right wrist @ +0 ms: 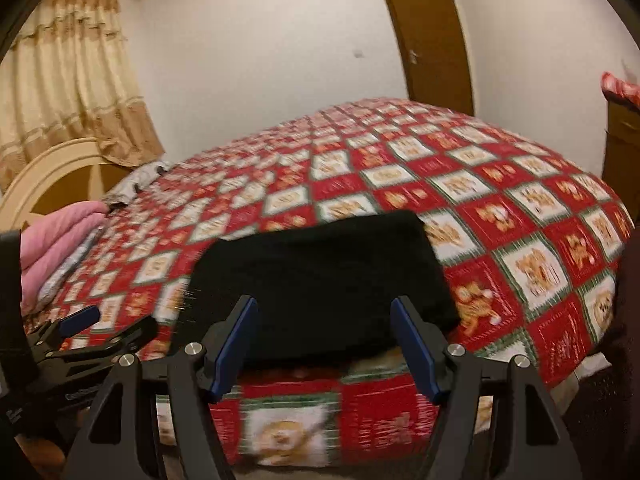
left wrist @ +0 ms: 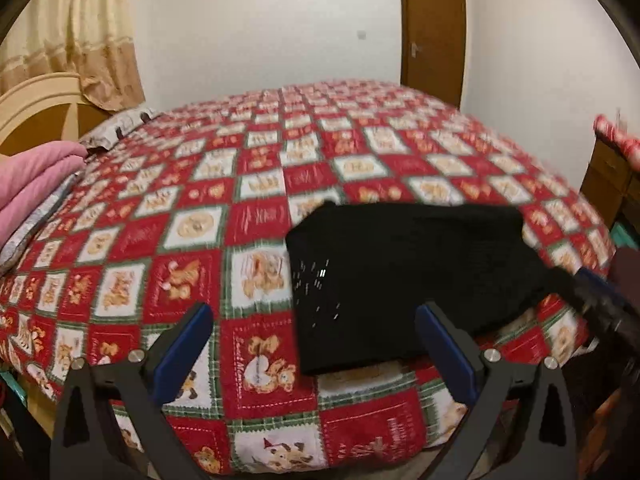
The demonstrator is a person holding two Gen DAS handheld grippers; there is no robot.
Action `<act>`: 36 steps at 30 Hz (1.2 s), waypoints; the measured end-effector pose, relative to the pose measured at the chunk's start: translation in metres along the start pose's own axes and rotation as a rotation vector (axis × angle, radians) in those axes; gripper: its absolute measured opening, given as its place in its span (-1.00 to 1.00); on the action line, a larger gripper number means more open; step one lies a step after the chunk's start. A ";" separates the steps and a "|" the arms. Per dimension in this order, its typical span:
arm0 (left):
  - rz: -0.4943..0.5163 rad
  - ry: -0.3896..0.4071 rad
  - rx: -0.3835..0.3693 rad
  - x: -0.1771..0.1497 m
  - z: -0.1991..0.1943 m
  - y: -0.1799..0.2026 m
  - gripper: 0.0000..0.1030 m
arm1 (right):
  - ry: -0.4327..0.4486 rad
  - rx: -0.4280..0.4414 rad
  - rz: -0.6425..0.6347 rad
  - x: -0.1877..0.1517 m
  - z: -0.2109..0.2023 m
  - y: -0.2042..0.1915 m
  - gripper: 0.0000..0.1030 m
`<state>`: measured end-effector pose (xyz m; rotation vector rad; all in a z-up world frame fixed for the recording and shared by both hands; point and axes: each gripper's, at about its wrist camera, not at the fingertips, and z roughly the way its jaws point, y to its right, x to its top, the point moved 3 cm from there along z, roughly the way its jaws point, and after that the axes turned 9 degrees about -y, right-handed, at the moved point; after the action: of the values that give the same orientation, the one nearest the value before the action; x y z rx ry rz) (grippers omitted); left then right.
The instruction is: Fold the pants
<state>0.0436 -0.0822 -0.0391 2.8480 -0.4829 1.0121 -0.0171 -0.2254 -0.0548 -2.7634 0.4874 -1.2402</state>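
Observation:
The black pants [left wrist: 400,276] lie folded into a compact rectangle near the front edge of the bed; they also show in the right wrist view [right wrist: 320,284]. My left gripper [left wrist: 316,320] is open and empty, held in front of the pants' left edge. My right gripper [right wrist: 324,320] is open and empty, just before the pants' near edge, apart from them. The left gripper shows at the lower left of the right wrist view [right wrist: 84,320]. The right gripper shows blurred at the right edge of the left wrist view [left wrist: 600,300].
The bed is covered with a red and white teddy-bear quilt [left wrist: 200,240]. Pink bedding [left wrist: 36,184] and a cream headboard [left wrist: 36,108] are at the left. A brown door [left wrist: 434,28] and a brown cabinet [left wrist: 612,184] stand beyond the bed.

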 end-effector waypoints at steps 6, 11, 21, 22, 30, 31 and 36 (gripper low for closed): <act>-0.014 -0.041 -0.008 0.001 0.041 -0.016 1.00 | -0.048 0.000 0.145 0.003 0.028 0.063 0.37; -0.002 -0.103 -0.027 0.022 0.073 -0.006 1.00 | -0.048 0.001 0.209 0.016 0.047 0.091 0.37; -0.099 -0.172 -0.151 0.031 0.106 -0.013 1.00 | -0.094 0.054 0.270 0.014 0.088 0.104 0.36; -0.118 -0.175 -0.168 0.031 0.107 -0.015 1.00 | -0.077 0.049 0.263 0.013 0.088 0.102 0.37; -0.098 -0.137 -0.181 0.030 0.107 -0.014 1.00 | -0.103 0.061 0.176 0.013 0.093 0.079 0.37; -0.092 -0.130 -0.184 0.029 0.107 -0.014 1.00 | -0.106 0.047 0.162 0.012 0.094 0.077 0.37; -0.062 -0.157 -0.238 0.031 0.105 -0.020 1.00 | -0.133 0.049 0.083 0.013 0.093 0.064 0.26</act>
<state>0.1358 -0.0902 -0.1015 2.7195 -0.4879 0.6740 0.0436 -0.2963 -0.1203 -2.7315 0.5460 -1.0292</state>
